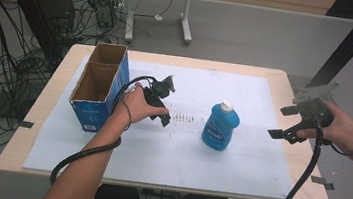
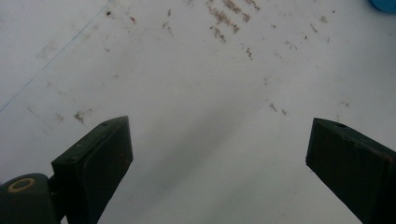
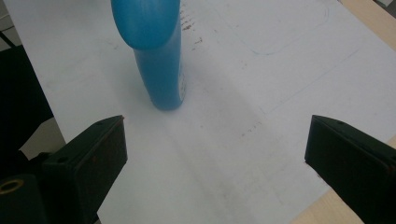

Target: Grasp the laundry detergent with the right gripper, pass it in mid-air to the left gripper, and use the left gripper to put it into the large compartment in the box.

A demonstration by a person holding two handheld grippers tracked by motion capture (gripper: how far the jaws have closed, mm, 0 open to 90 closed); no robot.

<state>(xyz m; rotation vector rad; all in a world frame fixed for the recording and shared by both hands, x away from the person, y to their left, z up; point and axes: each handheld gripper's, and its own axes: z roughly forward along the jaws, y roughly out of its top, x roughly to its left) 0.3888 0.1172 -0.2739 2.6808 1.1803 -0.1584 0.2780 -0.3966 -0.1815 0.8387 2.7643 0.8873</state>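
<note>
The right gripper (image 3: 215, 154) has its fingers (image 3: 88, 163) spread wide and empty; the blue bottle (image 3: 159, 60) stands upright ahead of them and toward the left finger, well apart. The left gripper (image 2: 219, 158) is likewise wide open over bare white sheet (image 2: 187, 93), holding nothing. To grasp well, I would square the right fingers around the bottle's body, low, before closing. Beyond, the open cardboard box (image 1: 98, 85) waits on the desk (image 1: 57, 71).

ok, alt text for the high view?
A blue bottle stands upright on a white sheet between two open hand-held grippers, left gripper and right gripper, neither touching it. An open blue cardboard box stands at the sheet's left edge.
</note>
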